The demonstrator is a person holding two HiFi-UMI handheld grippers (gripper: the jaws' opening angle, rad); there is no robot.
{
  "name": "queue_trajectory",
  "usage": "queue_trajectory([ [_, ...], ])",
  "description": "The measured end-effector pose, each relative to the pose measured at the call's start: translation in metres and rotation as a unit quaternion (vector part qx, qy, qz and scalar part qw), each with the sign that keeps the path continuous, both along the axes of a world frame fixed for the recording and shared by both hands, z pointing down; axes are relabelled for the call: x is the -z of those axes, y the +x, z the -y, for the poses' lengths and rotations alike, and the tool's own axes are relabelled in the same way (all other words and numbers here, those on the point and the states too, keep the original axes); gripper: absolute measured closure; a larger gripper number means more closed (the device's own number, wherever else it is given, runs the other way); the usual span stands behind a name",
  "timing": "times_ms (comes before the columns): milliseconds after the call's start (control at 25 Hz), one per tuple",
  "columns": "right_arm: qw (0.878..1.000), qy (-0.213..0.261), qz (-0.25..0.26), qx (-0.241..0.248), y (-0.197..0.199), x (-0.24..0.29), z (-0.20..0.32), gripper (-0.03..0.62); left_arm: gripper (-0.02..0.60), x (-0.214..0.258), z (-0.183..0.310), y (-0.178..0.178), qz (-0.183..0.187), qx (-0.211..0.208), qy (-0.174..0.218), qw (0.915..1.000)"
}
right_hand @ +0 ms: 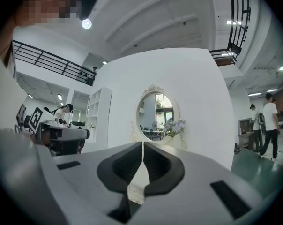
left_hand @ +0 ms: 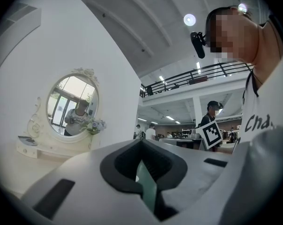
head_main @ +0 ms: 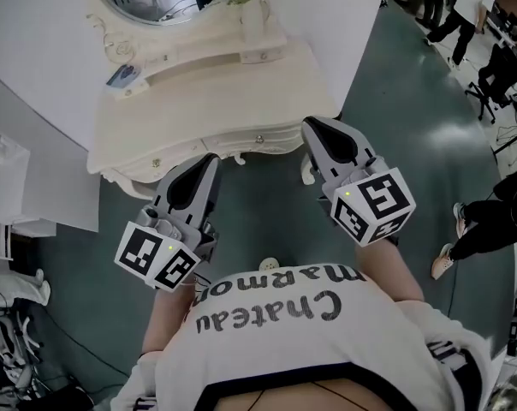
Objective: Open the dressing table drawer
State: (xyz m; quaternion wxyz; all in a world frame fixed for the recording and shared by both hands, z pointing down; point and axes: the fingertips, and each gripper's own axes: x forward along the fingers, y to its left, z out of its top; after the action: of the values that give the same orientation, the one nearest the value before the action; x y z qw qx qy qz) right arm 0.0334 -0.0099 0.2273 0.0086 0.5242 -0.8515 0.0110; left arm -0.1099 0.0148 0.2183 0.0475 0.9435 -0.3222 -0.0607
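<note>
Jaws together, empty: left gripper point(head_main: 210, 160), right gripper point(head_main: 313, 128). Closed drawer point(head_main: 233, 145) at 12 o'clock. Open one gripper, pinch knob point(head_main: 259, 139), pull straight back.

Dark green floor point(head_main: 267, 212), a curved white wall point(right_hand: 197, 88), a railed balcony point(left_hand: 202, 74) overhead under a round ceiling lamp point(left_hand: 189, 19); possibly white shelving point(right_hand: 98, 111) beyond.

Cream dressing table point(head_main: 216, 92), dark green floor point(head_main: 267, 221) — black-and-white square markers on left gripper point(head_main: 205, 165), right gripper point(head_main: 314, 131).
</note>
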Motion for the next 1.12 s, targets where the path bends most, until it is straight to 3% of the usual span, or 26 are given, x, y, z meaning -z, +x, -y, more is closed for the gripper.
queue_trajectory([
  [480,1.000,-0.022,-0.015,-0.010,-0.025,-0.019,0.047,0.568,0.558,-0.020,0.049,-0.023,-0.008,-0.015,-0.022,0.9996],
  [1120,0.999,-0.033,-0.014,0.018,-0.026,-0.038,0.142,0.568,0.558,-0.041,0.133,-0.021,-0.003,0.013,-0.047,0.9988],
])
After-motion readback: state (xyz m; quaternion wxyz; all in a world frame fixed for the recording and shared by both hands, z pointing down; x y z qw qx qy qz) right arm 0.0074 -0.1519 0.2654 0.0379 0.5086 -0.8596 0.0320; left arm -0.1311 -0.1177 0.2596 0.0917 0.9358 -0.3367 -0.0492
